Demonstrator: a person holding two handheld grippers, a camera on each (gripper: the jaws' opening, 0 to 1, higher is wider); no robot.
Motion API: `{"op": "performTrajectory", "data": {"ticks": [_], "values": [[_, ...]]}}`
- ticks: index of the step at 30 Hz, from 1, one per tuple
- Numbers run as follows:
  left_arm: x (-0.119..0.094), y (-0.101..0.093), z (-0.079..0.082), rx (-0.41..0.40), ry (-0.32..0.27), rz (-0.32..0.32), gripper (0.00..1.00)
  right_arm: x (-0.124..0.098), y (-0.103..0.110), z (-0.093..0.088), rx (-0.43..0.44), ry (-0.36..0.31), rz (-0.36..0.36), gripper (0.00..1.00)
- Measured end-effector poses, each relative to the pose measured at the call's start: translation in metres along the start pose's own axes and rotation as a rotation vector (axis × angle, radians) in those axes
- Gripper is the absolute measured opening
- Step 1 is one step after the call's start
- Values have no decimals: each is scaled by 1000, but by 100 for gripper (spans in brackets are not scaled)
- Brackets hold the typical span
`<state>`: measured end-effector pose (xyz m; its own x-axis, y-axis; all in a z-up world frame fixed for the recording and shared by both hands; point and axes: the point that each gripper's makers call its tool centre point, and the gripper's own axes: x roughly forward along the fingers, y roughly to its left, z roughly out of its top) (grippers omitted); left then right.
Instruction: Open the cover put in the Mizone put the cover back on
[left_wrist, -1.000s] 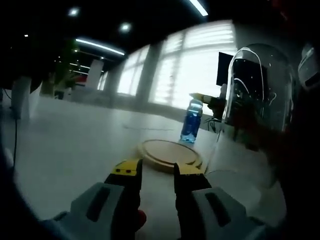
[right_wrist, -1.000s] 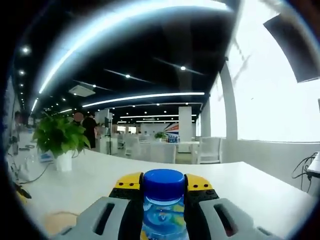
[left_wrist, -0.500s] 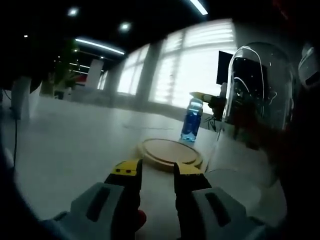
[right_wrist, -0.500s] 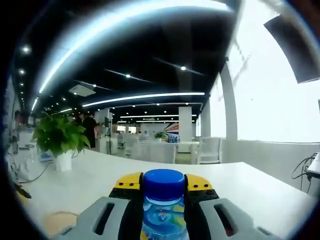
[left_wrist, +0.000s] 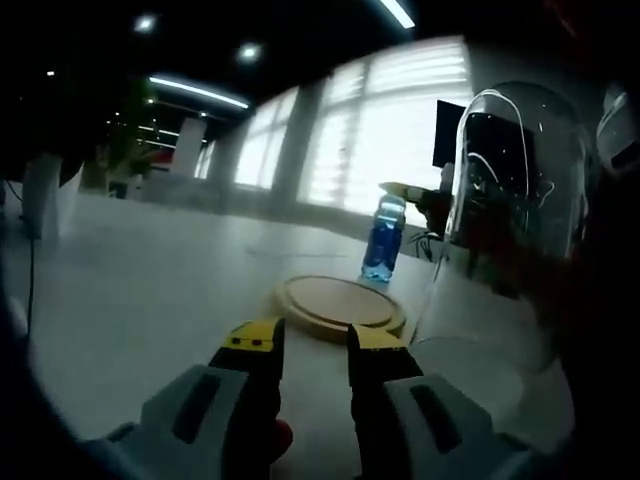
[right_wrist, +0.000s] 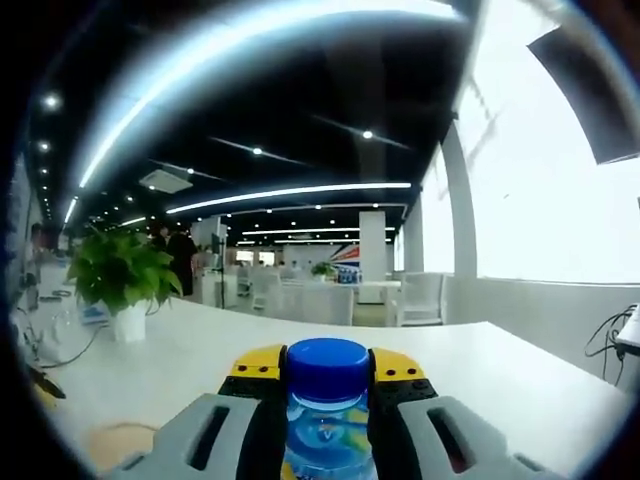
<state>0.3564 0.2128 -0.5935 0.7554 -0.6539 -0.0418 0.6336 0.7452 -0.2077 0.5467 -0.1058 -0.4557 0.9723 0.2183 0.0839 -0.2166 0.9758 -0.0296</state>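
The blue Mizone bottle (left_wrist: 383, 240) hangs upright just beyond the round wooden base (left_wrist: 340, 305), with the yellow tip of my right gripper (left_wrist: 402, 193) at its top. From the right gripper view, its blue cap (right_wrist: 326, 362) sits between the jaws of my right gripper (right_wrist: 327, 372), which is shut on the bottle's neck. The clear glass dome cover (left_wrist: 505, 230) stands on the table right of the base, off it. My left gripper (left_wrist: 316, 340) hovers low before the base, a narrow gap between its jaws and nothing in it. A piece of the wooden base (right_wrist: 115, 445) shows at lower left.
A wide white table (left_wrist: 150, 290) stretches left and ahead. A potted green plant (right_wrist: 120, 278) and a dark cable (right_wrist: 42, 382) sit on the table at the left. People stand far back by the columns. A dark monitor (left_wrist: 450, 135) and bright windows are behind the dome.
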Motion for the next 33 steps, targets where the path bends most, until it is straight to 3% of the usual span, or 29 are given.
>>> {"op": "performTrajectory", "data": {"ticks": [11, 22, 33], "values": [[0, 1, -1, 6, 4, -1, 20, 2, 0, 1, 20, 16, 20, 22], [2, 3, -2, 12, 5, -3, 19, -3, 7, 3, -17, 16, 25, 22], [2, 5, -1, -1, -1, 1, 19, -8, 26, 5, -62, 28, 89, 22]]}}
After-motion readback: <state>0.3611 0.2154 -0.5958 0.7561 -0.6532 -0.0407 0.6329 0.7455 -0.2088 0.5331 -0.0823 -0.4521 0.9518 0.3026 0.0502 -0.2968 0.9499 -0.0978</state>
